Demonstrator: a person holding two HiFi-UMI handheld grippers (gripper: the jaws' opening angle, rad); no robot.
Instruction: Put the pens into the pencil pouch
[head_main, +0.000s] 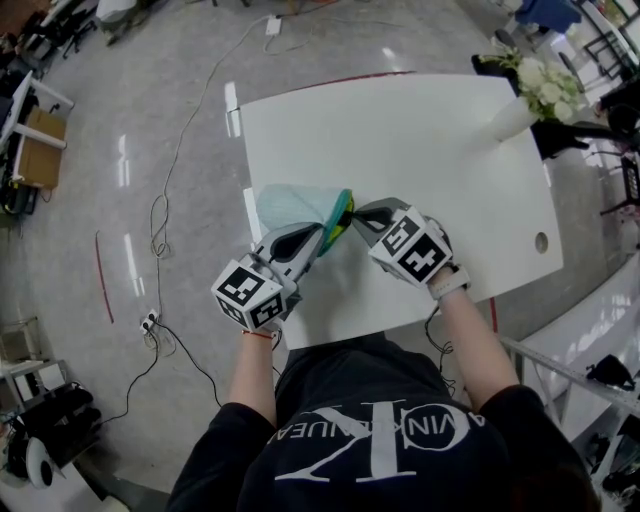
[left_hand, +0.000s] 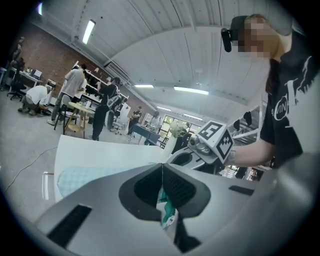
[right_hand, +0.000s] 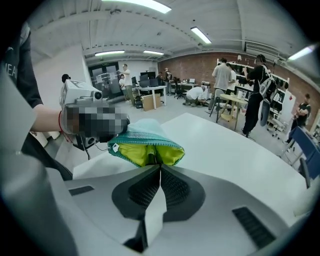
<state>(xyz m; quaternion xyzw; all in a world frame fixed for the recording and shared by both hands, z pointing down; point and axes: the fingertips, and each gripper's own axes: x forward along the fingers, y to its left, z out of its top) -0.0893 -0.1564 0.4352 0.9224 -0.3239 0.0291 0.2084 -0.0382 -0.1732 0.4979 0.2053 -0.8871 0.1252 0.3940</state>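
A light teal pencil pouch (head_main: 292, 207) lies on the white table (head_main: 420, 150), toward 8 o'clock from the tabletop's middle, with its open mouth turned to 4 o'clock and lifted off the surface. The left gripper (head_main: 325, 232) reaches in from 7 o'clock and points almost level. Its jaws are pressed together on a fold of the pouch's darker teal edging, which hangs down between the pads. The right gripper (head_main: 358, 215) comes in from 5 o'clock, tilted steeply down. Its jaws are drawn together too, and their tips meet on the near lip of the mouth. Between the two grips the mouth stands open in a lens shape, showing a yellow-green lining (right_hand: 145, 151). A thin dark shape sits low inside against that lining, and whether it is a pen or part of the zipper cannot be told. At 2 o'clock on the table, well apart from the pouch, stands a white vase (head_main: 513, 117) of pale flowers. A small round hole (head_main: 541, 241) pierces the tabletop near its edge at 4 o'clock.
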